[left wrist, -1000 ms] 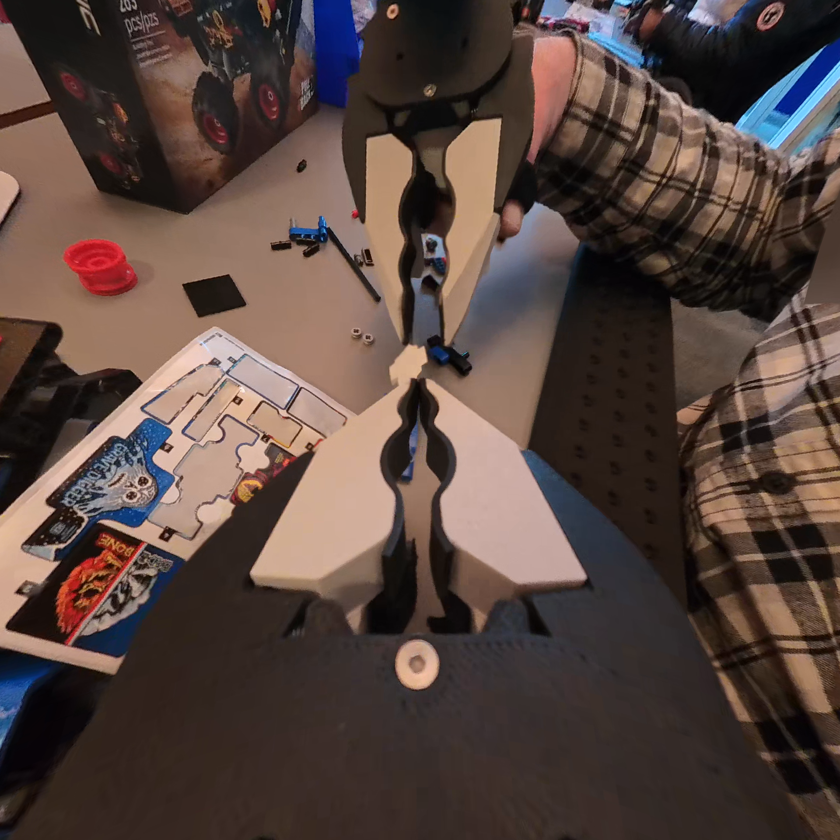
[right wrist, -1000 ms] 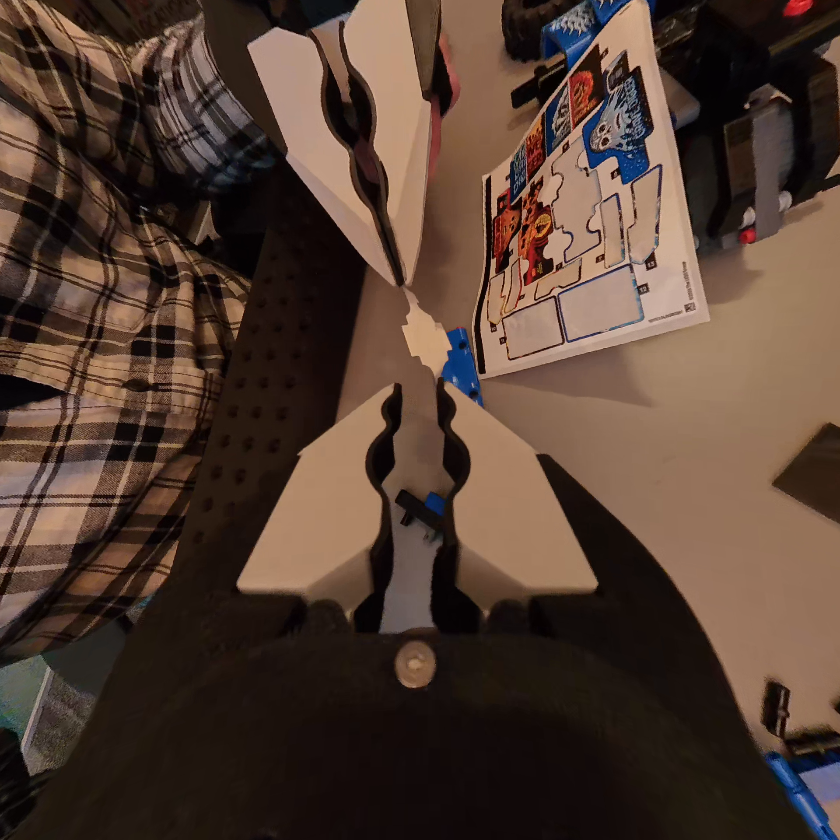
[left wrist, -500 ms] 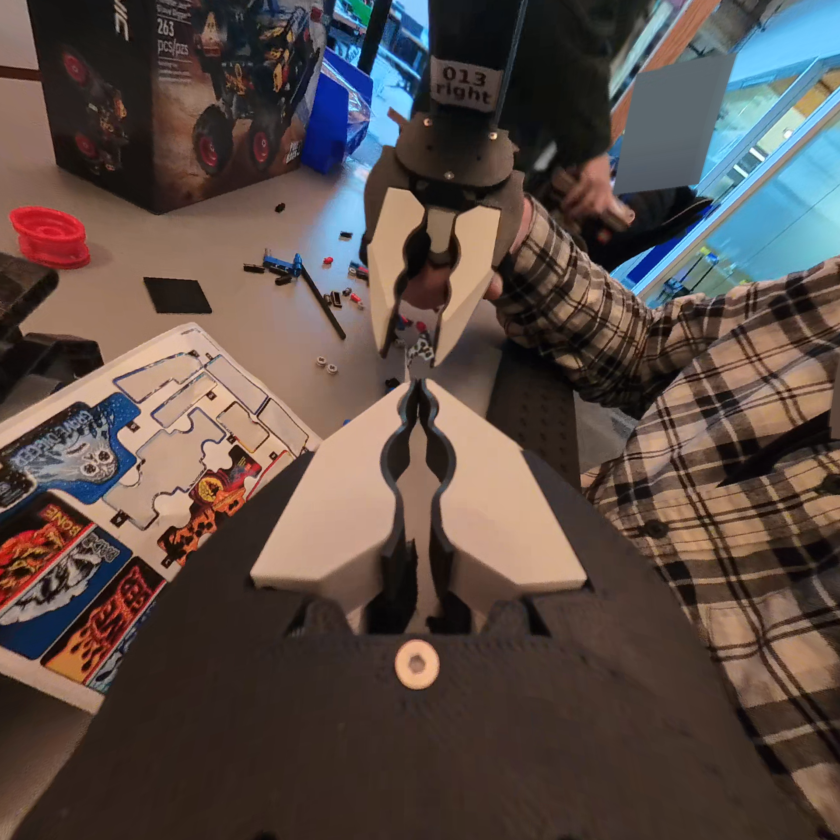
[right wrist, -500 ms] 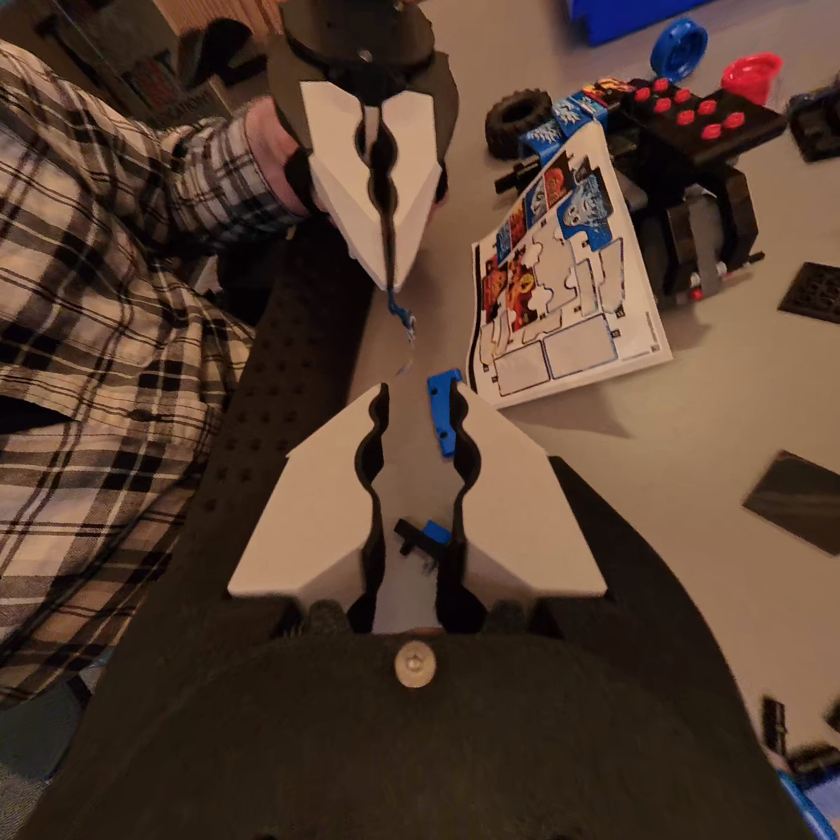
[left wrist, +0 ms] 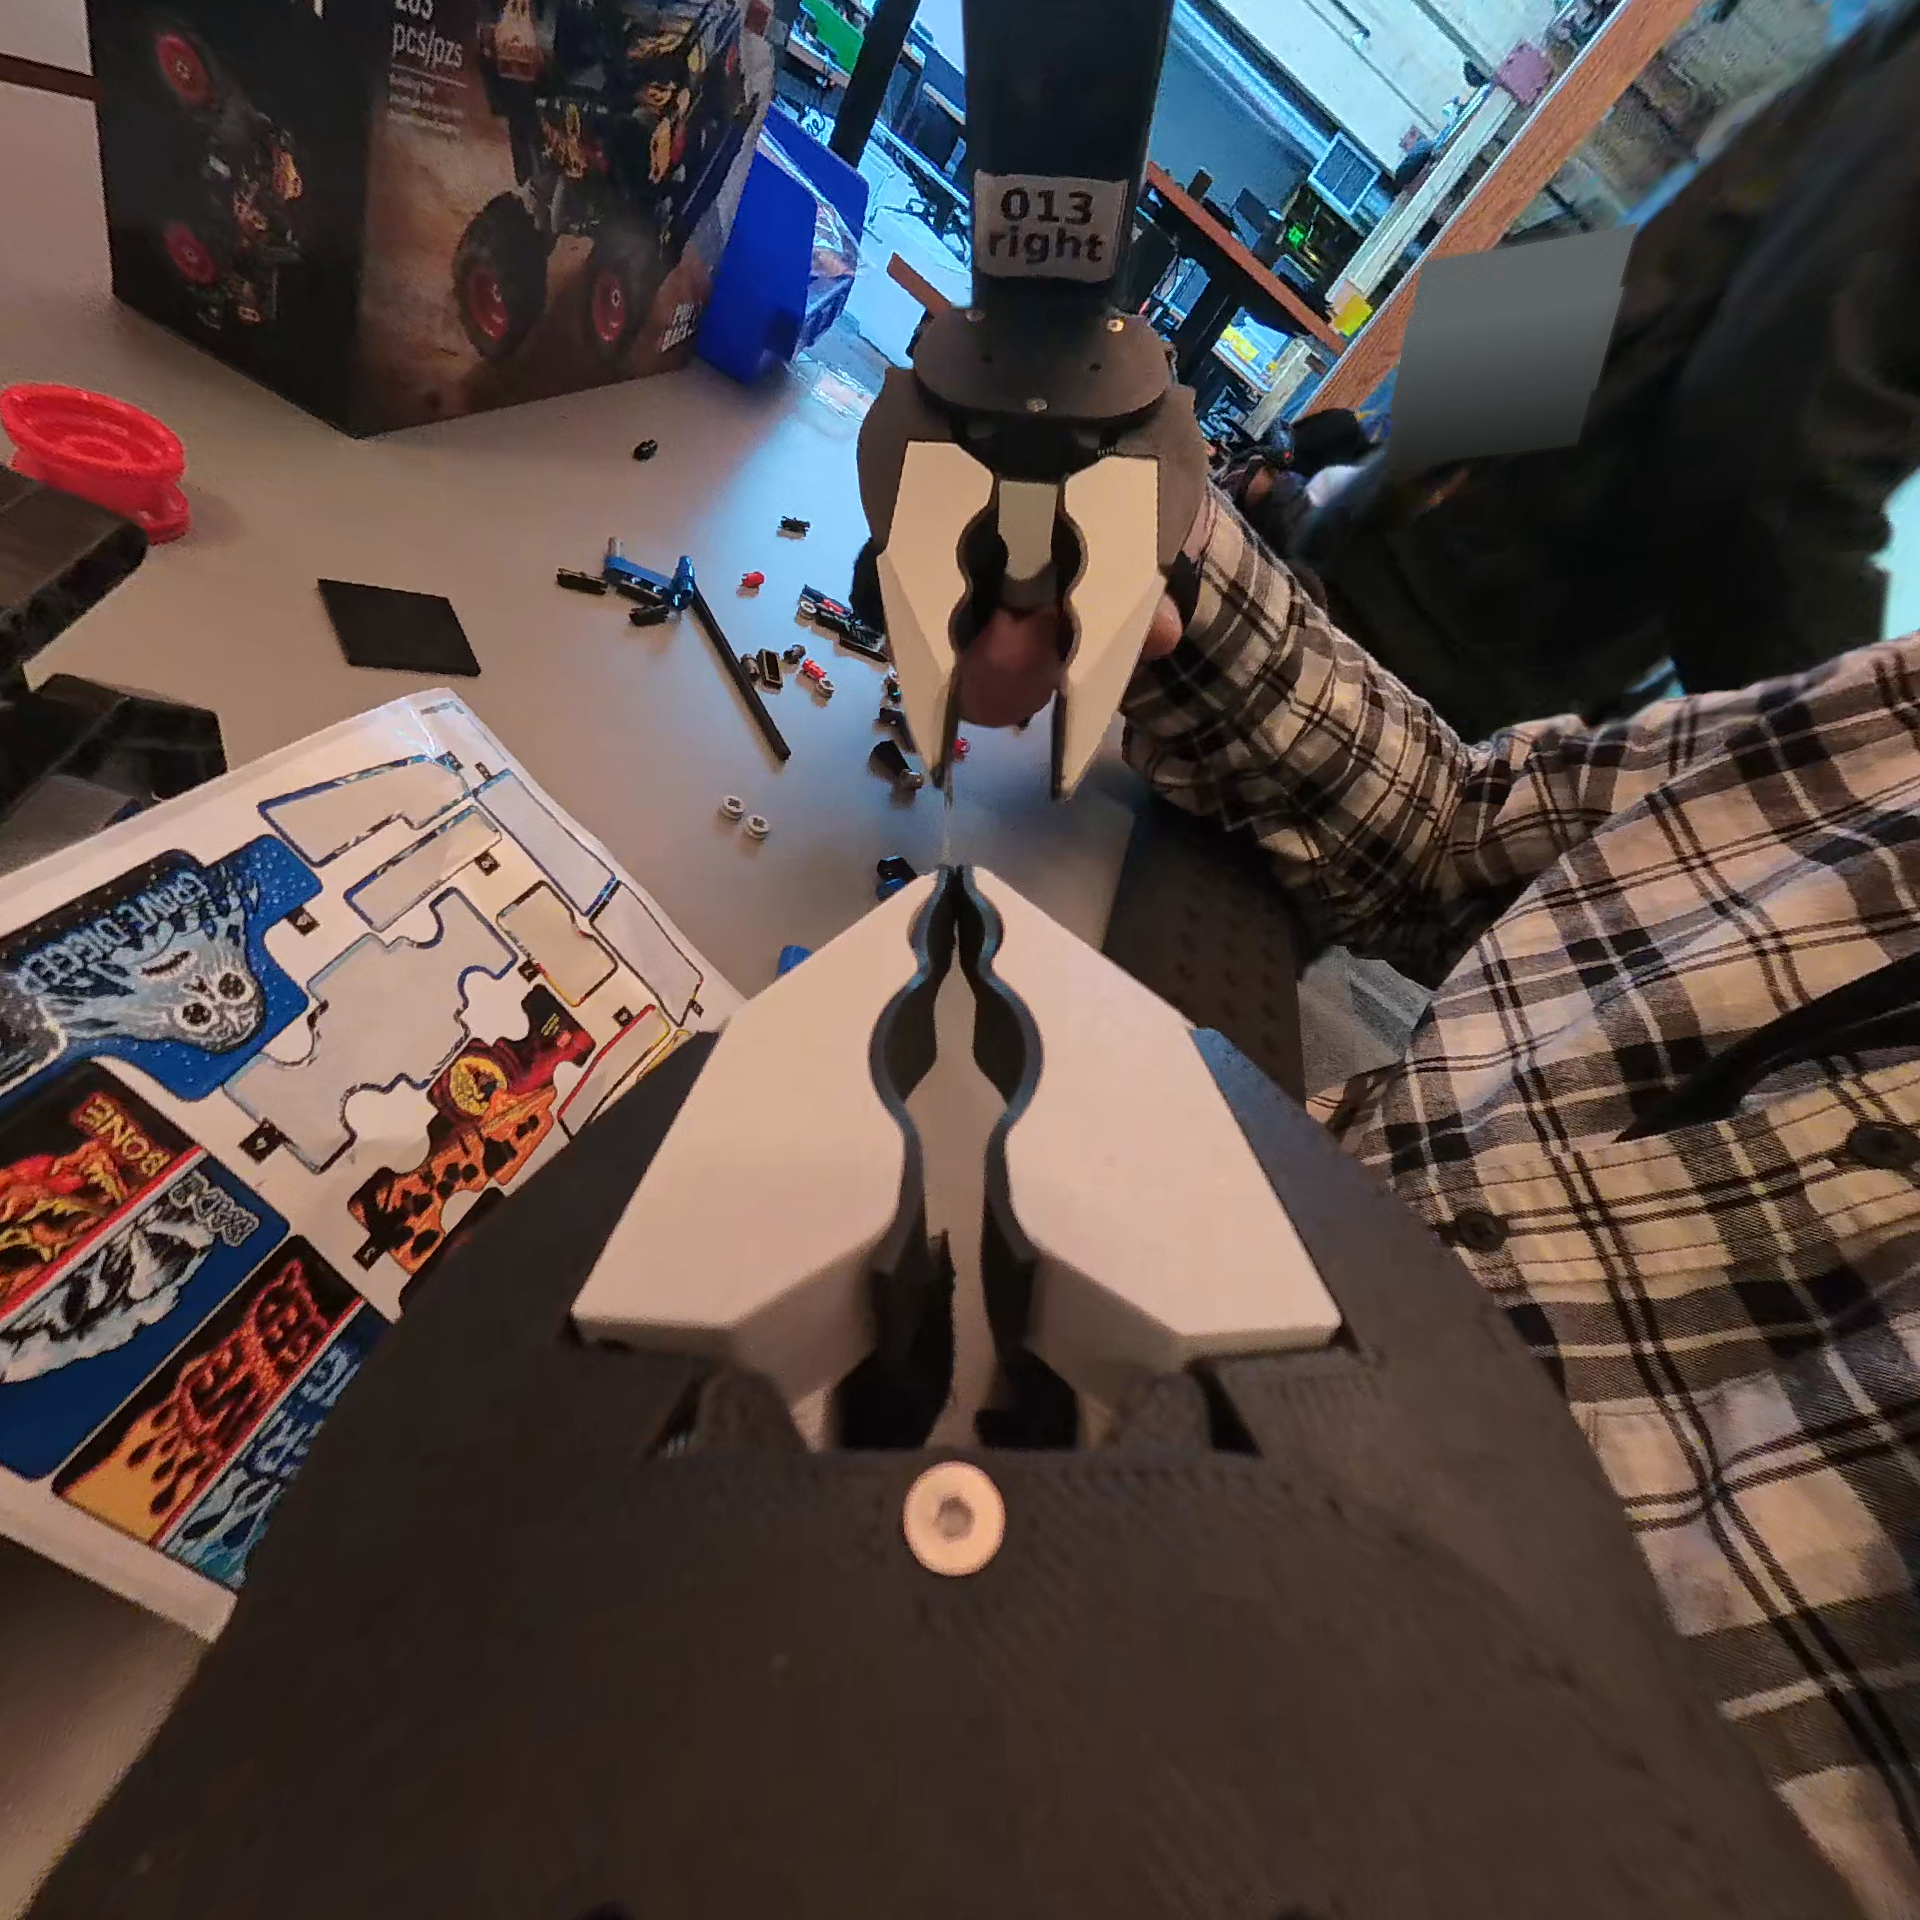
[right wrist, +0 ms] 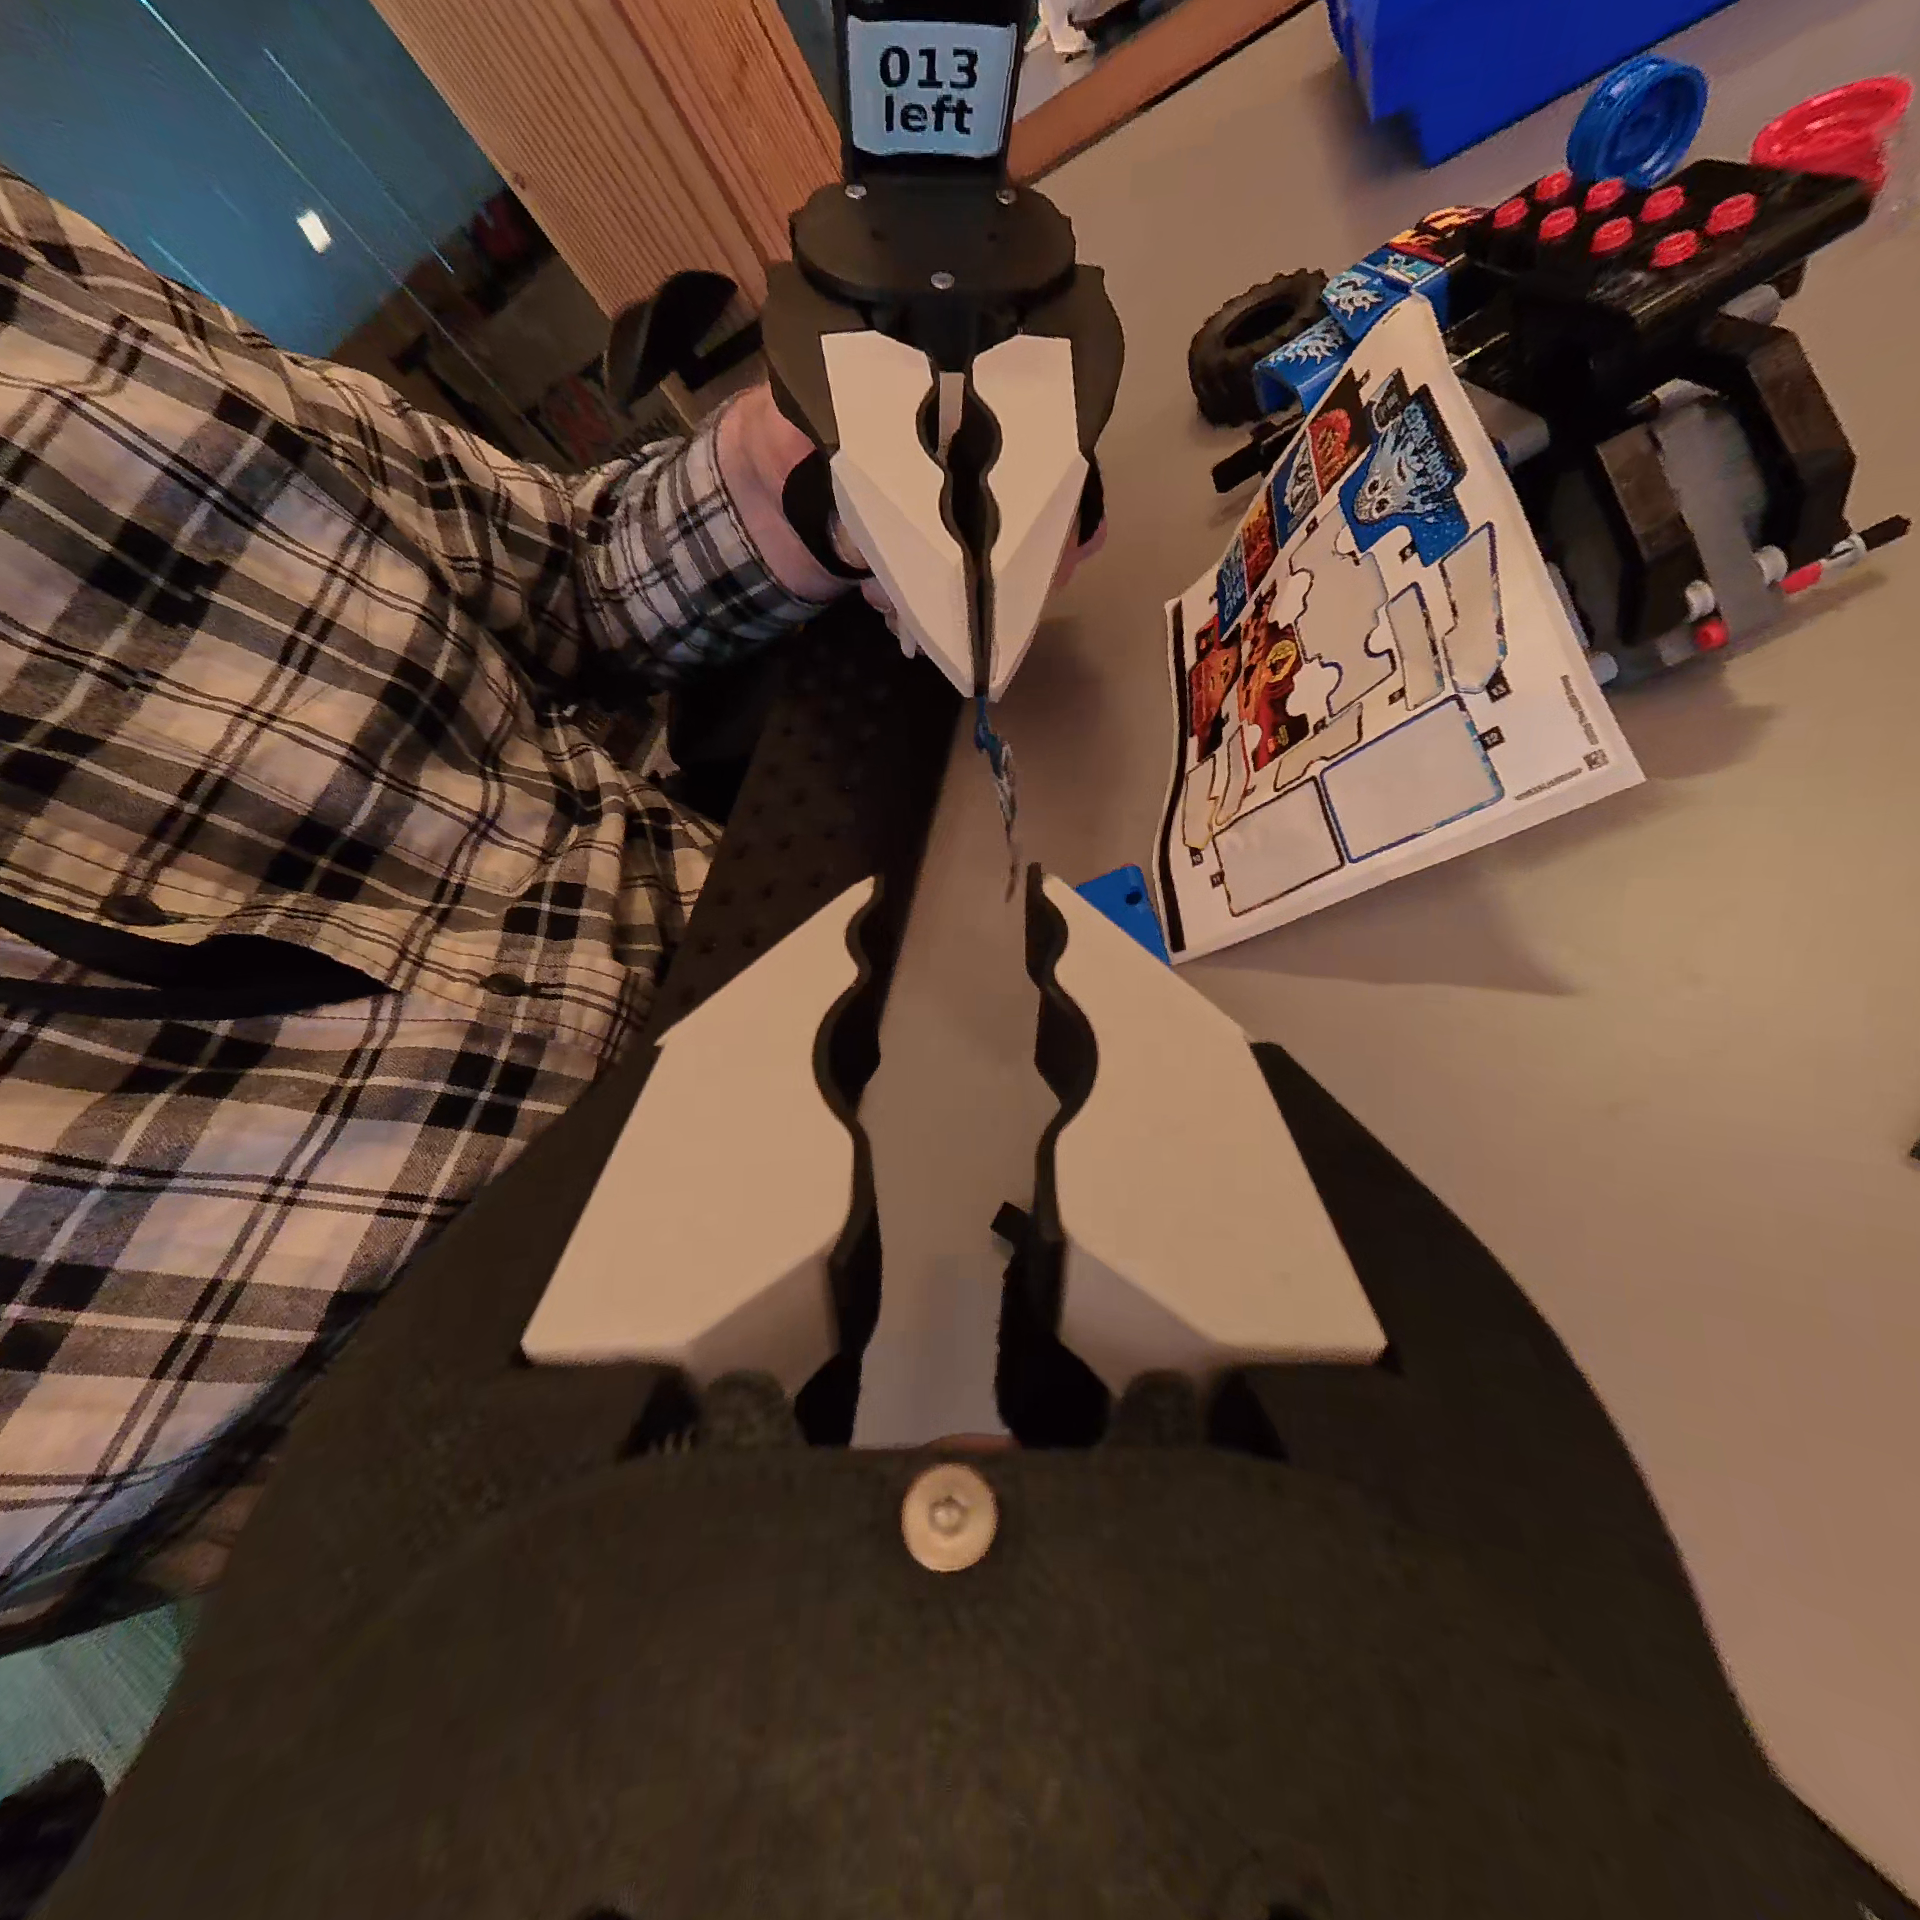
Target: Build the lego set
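Left tool is clenched on a small blue sticker, which hangs from its tips, edge-on to the right wrist camera (in the left wrist view it shows only as a thin sliver above the tips). Right tool is released, jaws apart, with the sticker's free end between the tips, nearer the right-hand finger; contact can't be confirmed. Both tools are held above the tabletop near its front edge, pointing at each other, tips near but apart.

Sticker sheet lies flat on the tabletop, several cut-outs already blank. Blue lego piece sits just beside the sheet's near corner. Partly built black truck chassis with red pins on top is just behind the sheet, a black tyre at its end. Set box stands at the far side; red wheel rim is near it, a blue wheel rim beyond the chassis. Loose small parts are scattered between box and right tool: pins, a black axle, a blue connector. Black square tile lies apart from them.
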`<state>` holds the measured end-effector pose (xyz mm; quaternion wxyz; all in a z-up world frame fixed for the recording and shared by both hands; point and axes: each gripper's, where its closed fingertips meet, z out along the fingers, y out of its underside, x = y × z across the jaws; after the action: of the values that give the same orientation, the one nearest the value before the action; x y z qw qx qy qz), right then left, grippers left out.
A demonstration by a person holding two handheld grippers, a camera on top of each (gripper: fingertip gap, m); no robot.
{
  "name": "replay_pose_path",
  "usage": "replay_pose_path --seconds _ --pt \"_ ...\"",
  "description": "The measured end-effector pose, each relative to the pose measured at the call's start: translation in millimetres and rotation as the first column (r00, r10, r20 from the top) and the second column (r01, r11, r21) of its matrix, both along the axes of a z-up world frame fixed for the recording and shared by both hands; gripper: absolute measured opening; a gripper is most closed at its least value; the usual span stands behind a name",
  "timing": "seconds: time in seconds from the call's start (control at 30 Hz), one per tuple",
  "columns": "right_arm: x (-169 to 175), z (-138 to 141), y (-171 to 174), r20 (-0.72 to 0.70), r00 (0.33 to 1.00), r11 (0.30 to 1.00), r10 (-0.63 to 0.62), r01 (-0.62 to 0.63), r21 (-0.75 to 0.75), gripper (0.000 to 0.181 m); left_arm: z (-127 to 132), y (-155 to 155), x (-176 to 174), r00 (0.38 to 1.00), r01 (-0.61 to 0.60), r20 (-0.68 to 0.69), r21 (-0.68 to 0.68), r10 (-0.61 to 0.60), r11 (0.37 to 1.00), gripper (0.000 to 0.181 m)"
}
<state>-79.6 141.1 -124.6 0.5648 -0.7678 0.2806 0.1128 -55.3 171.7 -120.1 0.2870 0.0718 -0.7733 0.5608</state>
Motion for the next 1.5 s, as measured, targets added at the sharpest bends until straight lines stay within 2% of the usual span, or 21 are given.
replay_pose_path --seconds 0.17,0.33,0.63,1.1,1.5 --pt "2 -2 1 -0.007 1.0 1.0 -0.015 0.015 -0.001 0.021 4 0 0 1.0 0.002 -0.017 -0.02 -0.003 1.0 0.0" --pt "4 0 0 -0.009 0.999 0.999 -0.035 0.035 0.015 0.0 4 0 0 1.0 0.004 -0.023 -0.022 -0.005 1.0 0.0" --pt "1 -6 0 -0.053 0.997 0.998 -0.058 0.058 0.008 0.0 -6 1 0 1.0 0.02 -0.015 0.029 -0.02 0.999 0.0" --pt "-3 -48 0 -0.154 0.983 0.984 -0.1 0.076 -0.158 0.0 -56 0 0 0.989 0.044 0.125 0.278 -0.081 0.96 0.0" --pt "-2 -62 -2 -0.172 0.981 0.974 -0.092 0.052 -0.22 0.0 -68 1 1 0.986 0.045 0.136 0.329 -0.095 0.943 0.0"
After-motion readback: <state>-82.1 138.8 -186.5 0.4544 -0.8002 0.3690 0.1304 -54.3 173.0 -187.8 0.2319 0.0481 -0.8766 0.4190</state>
